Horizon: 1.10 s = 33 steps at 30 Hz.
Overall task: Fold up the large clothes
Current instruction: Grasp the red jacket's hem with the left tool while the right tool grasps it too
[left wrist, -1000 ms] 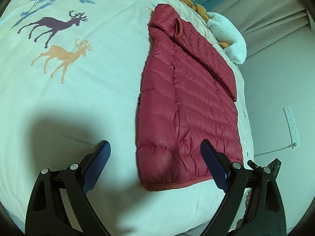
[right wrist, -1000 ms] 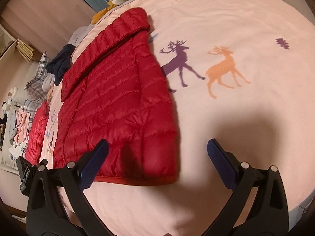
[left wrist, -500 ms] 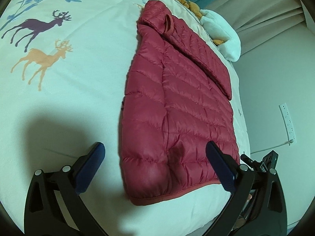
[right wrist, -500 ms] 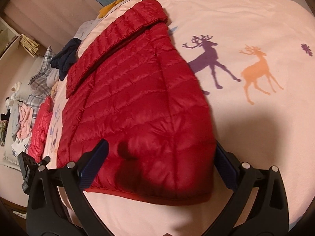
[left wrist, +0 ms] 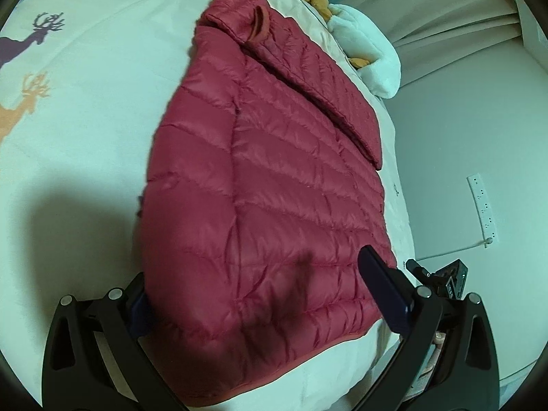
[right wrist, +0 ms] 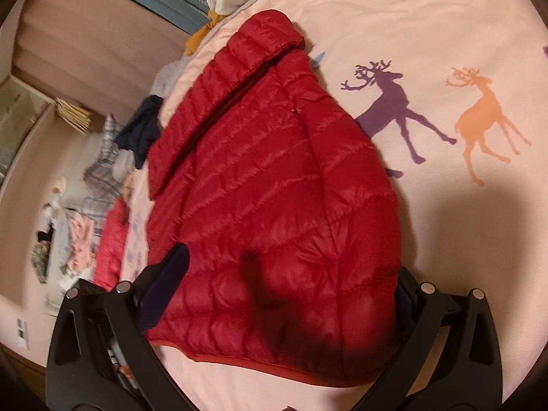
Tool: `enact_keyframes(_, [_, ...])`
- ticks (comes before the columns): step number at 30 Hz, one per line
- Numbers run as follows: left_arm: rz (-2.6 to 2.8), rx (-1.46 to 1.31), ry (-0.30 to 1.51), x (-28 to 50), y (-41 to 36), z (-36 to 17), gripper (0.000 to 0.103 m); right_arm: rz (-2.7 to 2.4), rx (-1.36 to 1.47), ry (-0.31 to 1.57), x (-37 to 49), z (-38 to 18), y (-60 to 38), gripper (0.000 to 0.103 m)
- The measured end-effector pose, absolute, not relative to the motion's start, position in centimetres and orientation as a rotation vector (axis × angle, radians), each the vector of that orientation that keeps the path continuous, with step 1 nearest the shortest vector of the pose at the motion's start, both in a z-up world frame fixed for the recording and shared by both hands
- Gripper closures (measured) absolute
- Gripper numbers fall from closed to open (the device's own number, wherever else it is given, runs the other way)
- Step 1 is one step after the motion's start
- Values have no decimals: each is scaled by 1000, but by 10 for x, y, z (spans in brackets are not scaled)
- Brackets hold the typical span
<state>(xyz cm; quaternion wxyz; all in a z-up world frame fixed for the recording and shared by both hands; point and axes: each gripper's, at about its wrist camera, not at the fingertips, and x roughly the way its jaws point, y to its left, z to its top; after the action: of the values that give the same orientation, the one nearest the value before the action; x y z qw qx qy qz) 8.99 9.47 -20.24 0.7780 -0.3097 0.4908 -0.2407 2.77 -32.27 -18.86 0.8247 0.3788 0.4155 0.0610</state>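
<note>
Currently I am looking along both grippers at the red puffer jacket (left wrist: 274, 178), which is lying flat on the deer-print bedsheet (left wrist: 85, 109) with its collar (left wrist: 239, 17) at the far end and its hem (right wrist: 274, 364) nearest me. My left gripper (left wrist: 260, 291) is standing with its fingers spread wide apart, straddling the hem corner, clamped on nothing; one finger is partly hidden behind the jacket's edge. My right gripper (right wrist: 284, 294) is likewise gaping wide over the hem end, also holding nothing. I am judging the jacket to be light, soft and springy: the quilted down will be compressing under the pads and puffing back, and the shiny shell is looking slippery, so a shallow pinch may be sliding off. I am reckoning the stitched hem band, near each bottom corner, is offering the firmest hold, since the seam is thinner and less slick than the filled baffles. Beyond the jacket a white plush toy (left wrist: 373, 54) is sitting near the collar, and a clothes pile (right wrist: 78, 239) is lying off to the side.
</note>
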Motion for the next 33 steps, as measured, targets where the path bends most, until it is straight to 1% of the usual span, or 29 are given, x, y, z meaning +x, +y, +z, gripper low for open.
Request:
enact_keyframes(2, [-538,-681,1063,91,91,-203,1,147,835,868,28,-190,-325,3])
enact_keyframes(4, [-539,-691,1062,91,89,-203,1,157,845,860,28,-190,-326,12])
enact_keyframes(5, [-540,-698,1056,91,88,-203,1,162,847,858,28,-191,-326,14])
enact_keyframes(7, [-535,-721,1046,90,90,-203,1,162,852,858,28,-193,-327,27])
enact_keyframes(8, [-531,-735,1042,90,91,-204,1,158,859,859,28,-195,-328,30])
enact_keyframes(10, [-521,-750,1036,90,92,-205,2,150,875,867,29,-201,-331,45])
enact_keyframes(11, [-513,-752,1033,90,92,-205,2,131,875,880,29,-204,-332,48])
enact_keyframes(16, [-488,-734,1031,90,91,-206,18,114,865,877,28,-206,-334,61])
enact_keyframes(20, [-482,-733,1039,90,94,-208,27,93,855,867,26,-207,-333,66])
enact_keyframes(23, [-492,-736,1047,90,95,-209,36,87,838,857,25,-205,-330,72])
enact_keyframes(25, [-500,-743,1053,90,94,-210,46,82,824,852,24,-202,-329,76])
enact_keyframes(26, [-499,-743,1056,90,94,-211,49,82,818,848,24,-200,-328,77])
enact_keyframes(28, [-487,-746,1063,91,95,-213,59,80,803,840,24,-196,-325,80])
enact_keyframes(29, [-480,-756,1066,91,96,-214,62,75,790,840,25,-194,-324,80])
enact_keyframes(31, [-475,-771,1067,91,98,-215,71,61,757,842,26,-191,-319,82])
enact_keyframes(33, [-468,-775,1064,90,100,-214,78,52,728,836,26,-187,-314,84])
